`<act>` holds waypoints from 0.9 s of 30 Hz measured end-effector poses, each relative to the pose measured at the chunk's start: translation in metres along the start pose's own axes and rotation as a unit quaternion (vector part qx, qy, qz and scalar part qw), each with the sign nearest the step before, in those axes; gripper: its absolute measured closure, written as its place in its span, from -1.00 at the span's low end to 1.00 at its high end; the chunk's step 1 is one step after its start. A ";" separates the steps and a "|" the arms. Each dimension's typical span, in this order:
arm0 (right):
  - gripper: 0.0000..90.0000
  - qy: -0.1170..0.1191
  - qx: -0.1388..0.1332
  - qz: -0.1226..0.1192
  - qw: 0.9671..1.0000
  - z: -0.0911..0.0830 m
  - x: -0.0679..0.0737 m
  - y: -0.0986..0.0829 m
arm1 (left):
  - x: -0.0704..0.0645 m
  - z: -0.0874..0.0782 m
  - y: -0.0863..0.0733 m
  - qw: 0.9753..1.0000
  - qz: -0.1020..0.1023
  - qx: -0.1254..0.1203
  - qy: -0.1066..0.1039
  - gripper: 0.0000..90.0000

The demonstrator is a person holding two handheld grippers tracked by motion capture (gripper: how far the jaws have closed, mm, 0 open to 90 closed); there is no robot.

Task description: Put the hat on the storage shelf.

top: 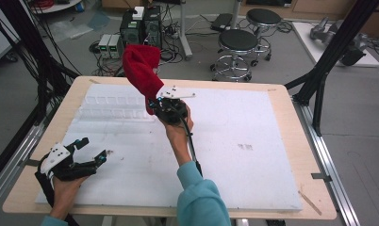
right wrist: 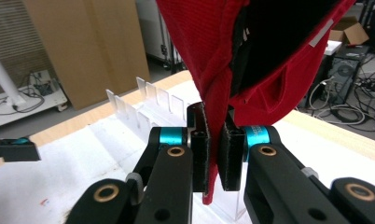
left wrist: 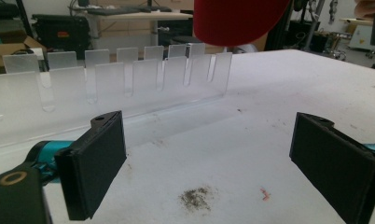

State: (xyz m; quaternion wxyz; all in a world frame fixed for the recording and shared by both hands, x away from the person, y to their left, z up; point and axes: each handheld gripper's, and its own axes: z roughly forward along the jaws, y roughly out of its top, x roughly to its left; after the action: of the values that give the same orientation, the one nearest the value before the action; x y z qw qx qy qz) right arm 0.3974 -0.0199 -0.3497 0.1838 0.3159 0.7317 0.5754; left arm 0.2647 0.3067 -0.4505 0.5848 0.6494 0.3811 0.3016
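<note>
A red cap is held up above the table's far middle, with my right gripper shut on its edge. In the right gripper view the red fabric is pinched between the two black pads, and the cap's dark inside faces the camera. A clear plastic slotted rack lies on the white foam board just left of the cap. My left gripper rests open near the front left, nothing between its pads. The rack stands ahead of it, with the cap above.
The white foam board covers most of a wooden table. Dark smudges mark the board near the left gripper. Stools, computer boxes and cables stand on the floor beyond the far edge. Black frame posts rise at the right.
</note>
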 end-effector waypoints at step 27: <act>0.90 -0.021 -0.006 0.008 1.000 0.026 0.002 -0.011 | -0.004 -0.007 -0.003 0.999 0.007 -0.038 0.026 -0.76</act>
State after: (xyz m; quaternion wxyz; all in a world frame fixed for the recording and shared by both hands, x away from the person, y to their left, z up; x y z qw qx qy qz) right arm 0.4096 -0.0016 -0.3667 0.1958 0.3328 0.7218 0.5744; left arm 0.2565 0.3074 -0.4526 0.5970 0.6215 0.3795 0.3365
